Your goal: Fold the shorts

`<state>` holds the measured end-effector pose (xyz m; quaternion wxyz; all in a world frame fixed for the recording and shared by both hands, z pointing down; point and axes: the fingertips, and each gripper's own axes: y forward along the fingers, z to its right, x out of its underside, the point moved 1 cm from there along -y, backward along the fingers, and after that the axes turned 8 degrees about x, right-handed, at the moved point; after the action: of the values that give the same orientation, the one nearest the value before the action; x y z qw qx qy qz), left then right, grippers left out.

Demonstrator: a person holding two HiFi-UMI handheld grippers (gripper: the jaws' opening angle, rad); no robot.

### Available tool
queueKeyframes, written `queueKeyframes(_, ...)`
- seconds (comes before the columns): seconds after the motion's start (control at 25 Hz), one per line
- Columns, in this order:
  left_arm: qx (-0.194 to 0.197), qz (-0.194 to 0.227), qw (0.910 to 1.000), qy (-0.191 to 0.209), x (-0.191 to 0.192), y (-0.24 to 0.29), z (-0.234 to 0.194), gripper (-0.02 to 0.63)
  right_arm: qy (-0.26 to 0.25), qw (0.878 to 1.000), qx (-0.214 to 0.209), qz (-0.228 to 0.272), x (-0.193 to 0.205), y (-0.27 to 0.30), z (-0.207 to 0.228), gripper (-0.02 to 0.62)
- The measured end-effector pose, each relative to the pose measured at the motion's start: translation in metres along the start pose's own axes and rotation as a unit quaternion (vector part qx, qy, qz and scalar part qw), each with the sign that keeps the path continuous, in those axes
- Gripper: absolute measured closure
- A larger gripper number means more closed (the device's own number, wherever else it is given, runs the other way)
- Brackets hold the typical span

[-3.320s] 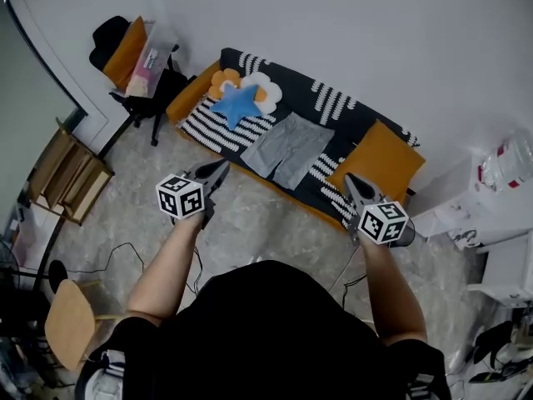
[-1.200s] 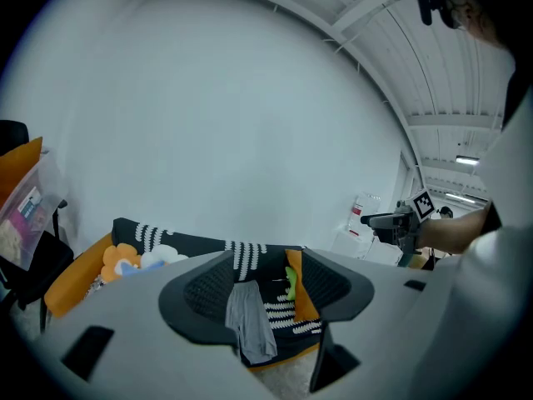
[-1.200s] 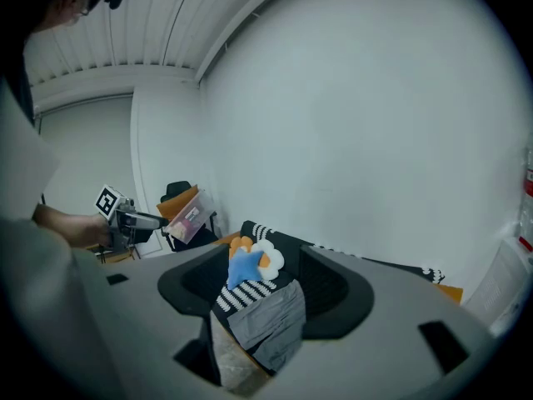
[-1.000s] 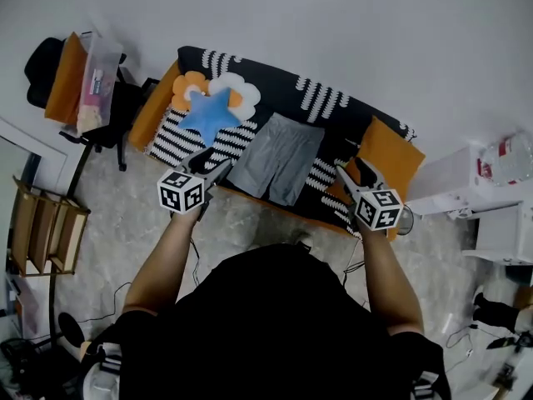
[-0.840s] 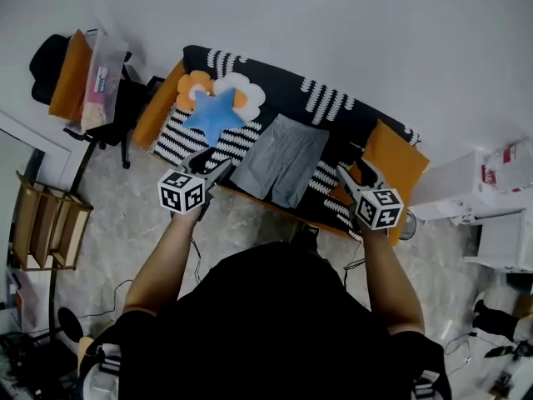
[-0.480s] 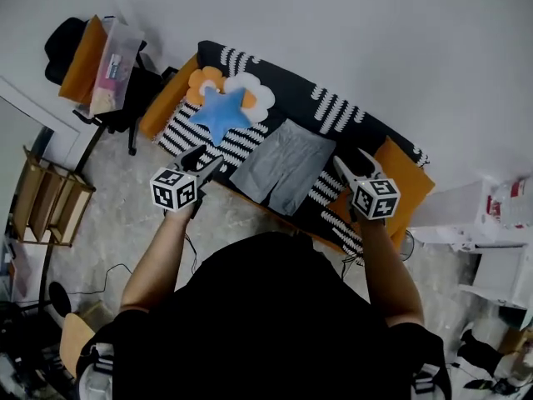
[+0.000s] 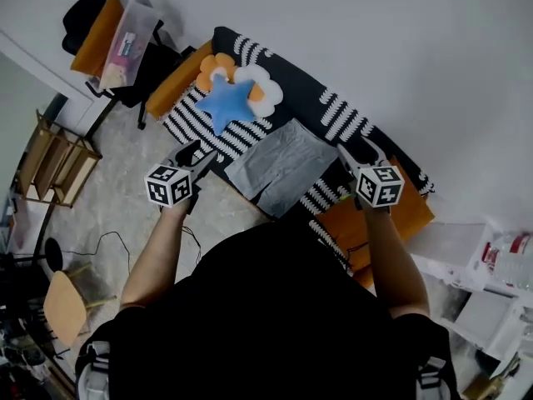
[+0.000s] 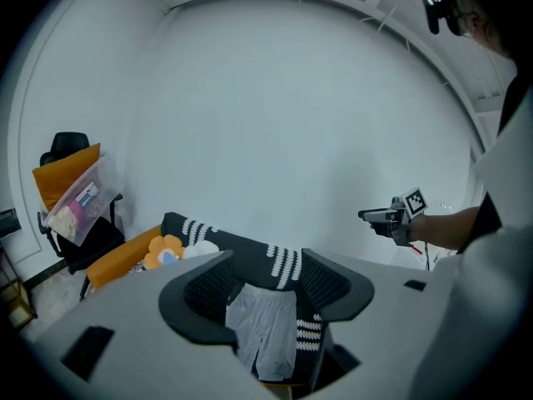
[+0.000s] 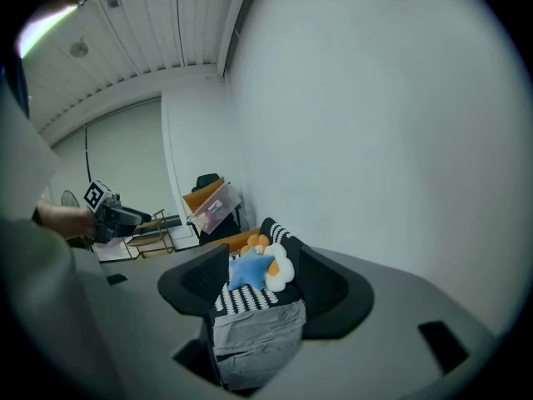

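Observation:
Grey shorts (image 7: 279, 164) lie spread flat on a black sofa with white stripes (image 7: 333, 107); they also show between the jaws in the left gripper view as grey shorts (image 8: 265, 332) and in the right gripper view as grey shorts (image 9: 254, 336). My left gripper (image 7: 202, 156) hovers in the air off the sofa's front left, open with nothing in it. My right gripper (image 7: 356, 150) is held up to the right of the shorts, open and empty. Neither touches the fabric.
A blue star cushion (image 7: 225, 102) with flower and cloud cushions sits at the sofa's left end. An orange cushion (image 7: 379, 215) lies at its right end. A chair with a clear box (image 7: 125, 44) and a wooden rack (image 7: 54, 161) stand left.
The view has shifted closer to the sofa. Both grippers have come nearer the shorts, the right one rising beside them. Both stay open.

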<state>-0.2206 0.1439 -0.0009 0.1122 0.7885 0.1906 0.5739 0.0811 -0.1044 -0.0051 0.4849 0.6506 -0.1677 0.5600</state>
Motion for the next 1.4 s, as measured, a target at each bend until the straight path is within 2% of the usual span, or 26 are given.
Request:
queueKeyframes(0.44,-0.073,0.01,0.9968,-0.031,0.001,0.021,0.017,0.333,-0.037,0.997,-0.06,-0.02,-0.01,0.053,0.055,0.325)
queueKeyframes(0.8,-0.118,0.011,0.9916,-0.052,0.014,0.009,0.012,0.334,-0.052,0.994,-0.085,-0.047,0.001,0.097,0.067,0.325)
queueKeyframes(1.12,-0.143,0.009,0.9867,-0.076,0.045,-0.005,-0.021,0.334,-0.095,0.987,-0.108,-0.068,0.019,0.146,0.052,0.325)
queueKeyframes(1.4,-0.146,0.013,0.9834,-0.107,0.066,0.003,-0.081,0.334,-0.147,0.978,-0.106,-0.107,0.029,0.197,0.042,0.325)
